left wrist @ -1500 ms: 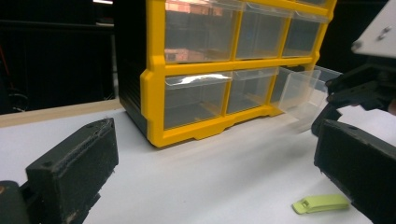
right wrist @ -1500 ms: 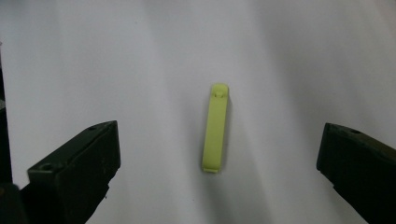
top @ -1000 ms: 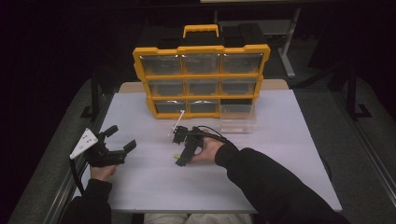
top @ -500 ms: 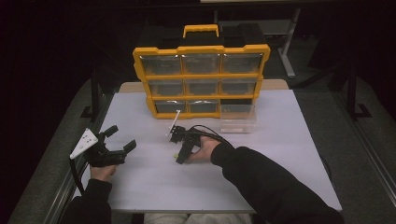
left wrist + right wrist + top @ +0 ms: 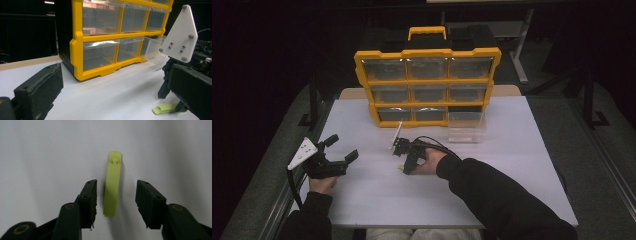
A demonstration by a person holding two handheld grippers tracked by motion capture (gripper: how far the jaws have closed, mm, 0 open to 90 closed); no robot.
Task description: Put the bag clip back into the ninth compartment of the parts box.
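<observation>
A small lime-green plastic strip lies flat on the white table. My right gripper points down at it, open, with one jaw on each side of the strip and neither touching it. In the high view the right gripper is at the table's middle, and the strip peeks out at its tip. My left gripper rests near the left edge, open and holding nothing. In the left gripper view its wide-open jaws frame the strip and the right gripper's white plate.
A yellow organizer with several clear drawers stands upright at the back of the table. One clear drawer is out and sits on the table in front of its lower right corner. A cable trails from the right gripper.
The right hand has shifted slightly to the left over the strip. The left gripper has stayed where it was.
</observation>
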